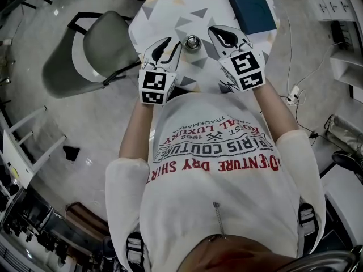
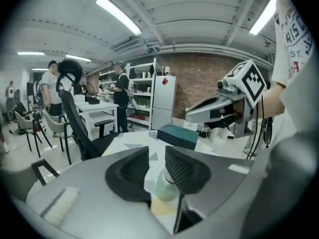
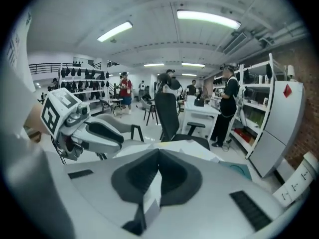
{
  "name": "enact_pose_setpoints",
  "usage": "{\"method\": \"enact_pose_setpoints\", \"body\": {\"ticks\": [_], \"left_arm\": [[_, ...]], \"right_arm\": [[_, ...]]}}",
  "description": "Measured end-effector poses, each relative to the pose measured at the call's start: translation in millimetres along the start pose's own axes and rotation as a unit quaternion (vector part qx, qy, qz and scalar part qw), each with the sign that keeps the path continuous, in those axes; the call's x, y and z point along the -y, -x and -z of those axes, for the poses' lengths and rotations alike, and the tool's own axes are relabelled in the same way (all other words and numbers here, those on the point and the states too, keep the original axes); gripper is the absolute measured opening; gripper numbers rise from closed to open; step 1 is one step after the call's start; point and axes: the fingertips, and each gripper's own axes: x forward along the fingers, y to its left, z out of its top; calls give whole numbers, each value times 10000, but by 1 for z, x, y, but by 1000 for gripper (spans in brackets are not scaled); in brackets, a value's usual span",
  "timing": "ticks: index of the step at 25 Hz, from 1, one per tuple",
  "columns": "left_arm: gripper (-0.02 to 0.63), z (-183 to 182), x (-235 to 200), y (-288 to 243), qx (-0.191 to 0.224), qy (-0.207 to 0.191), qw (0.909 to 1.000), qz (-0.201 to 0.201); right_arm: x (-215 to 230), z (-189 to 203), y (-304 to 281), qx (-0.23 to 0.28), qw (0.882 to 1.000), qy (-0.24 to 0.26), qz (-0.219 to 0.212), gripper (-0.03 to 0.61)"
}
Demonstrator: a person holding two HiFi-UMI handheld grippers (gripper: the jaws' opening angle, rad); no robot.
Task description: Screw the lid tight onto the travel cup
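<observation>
The left gripper hangs just left of the travel cup, its jaws a narrow slot apart with nothing pinched. In its own view the pale cup sits low, just past the tips and off toward the right-hand jaw. The cup stands upright on the patterned table, long axis vertical, between the two grippers and touching neither; whether its lid is seated I cannot tell. The right gripper hovers just right of the cup, jaws pressed together and empty. Both are near; I judge the left marginally closer, needing to widen and slide rightward around the cup
</observation>
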Motion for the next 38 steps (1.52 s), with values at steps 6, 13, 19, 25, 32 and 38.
{"method": "enact_pose_setpoints", "body": {"ticks": [6, 13, 19, 25, 32, 38], "left_arm": [[12, -67, -15, 16, 755, -155, 9957, -507], [12, -129, -22, 38, 1359, -145, 9880, -718], [12, -170, -26, 57, 1739, -250, 9811, -815], [12, -177, -36, 65, 1754, -121, 9804, -888], [12, -174, -36, 64, 1747, 59, 9811, -832], [12, -170, -37, 61, 1671, 149, 9826, -797]], "right_arm": [[25, -35, 17, 737, 9971, -24, 172, 9], [38, -71, 37, 1402, 9897, -12, 293, 9], [43, -97, 54, 1877, 9814, 35, 391, 9], [46, -106, 62, 2071, 9773, -128, 429, 9], [47, -103, 59, 1947, 9797, -185, 432, 9], [45, -102, 55, 1854, 9815, -222, 414, 8]]}}
